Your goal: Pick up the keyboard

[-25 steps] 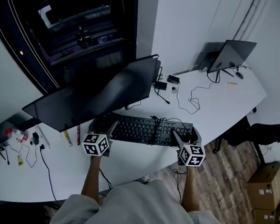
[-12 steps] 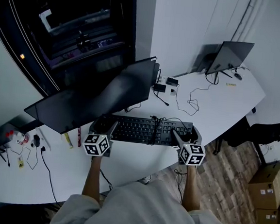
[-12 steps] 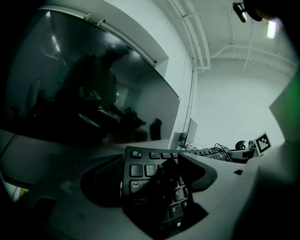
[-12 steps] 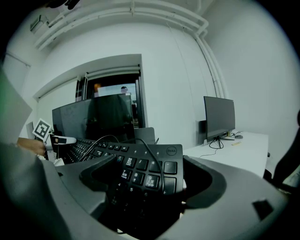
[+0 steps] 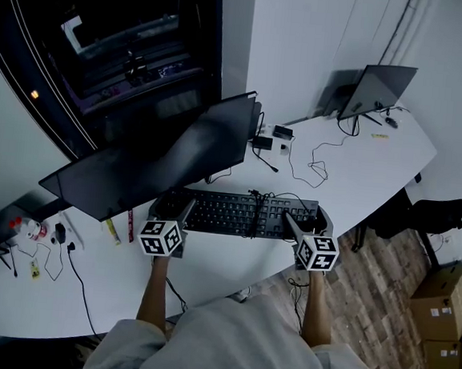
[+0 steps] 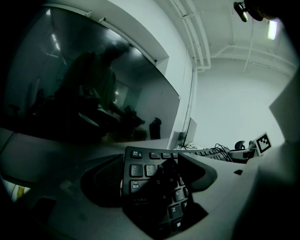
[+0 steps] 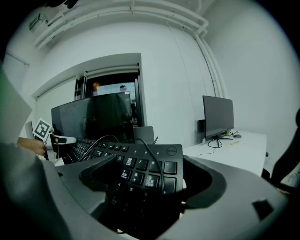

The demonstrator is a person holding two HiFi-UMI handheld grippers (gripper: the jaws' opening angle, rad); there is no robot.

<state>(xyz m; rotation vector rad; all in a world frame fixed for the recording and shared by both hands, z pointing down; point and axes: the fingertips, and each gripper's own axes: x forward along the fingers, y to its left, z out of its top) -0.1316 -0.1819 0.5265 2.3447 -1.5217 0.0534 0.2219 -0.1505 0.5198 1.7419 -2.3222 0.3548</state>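
Observation:
A black keyboard lies across the white desk in front of me, with a black cable draped over its middle. My left gripper is shut on its left end. In the left gripper view, the Esc and Tab corner of the keyboard sits between the jaws of the left gripper. My right gripper is shut on the right end. The right gripper view shows the number-pad end of the keyboard, cable across it, between the jaws of the right gripper.
A large dark monitor stands just behind the keyboard. A second monitor sits at the far right corner, with loose cables and small adapters between. Small items lie at the desk's left end. An office chair and cardboard boxes stand on the floor to the right.
Neither gripper nor the keyboard has visibly moved; only the head view has shifted slightly.

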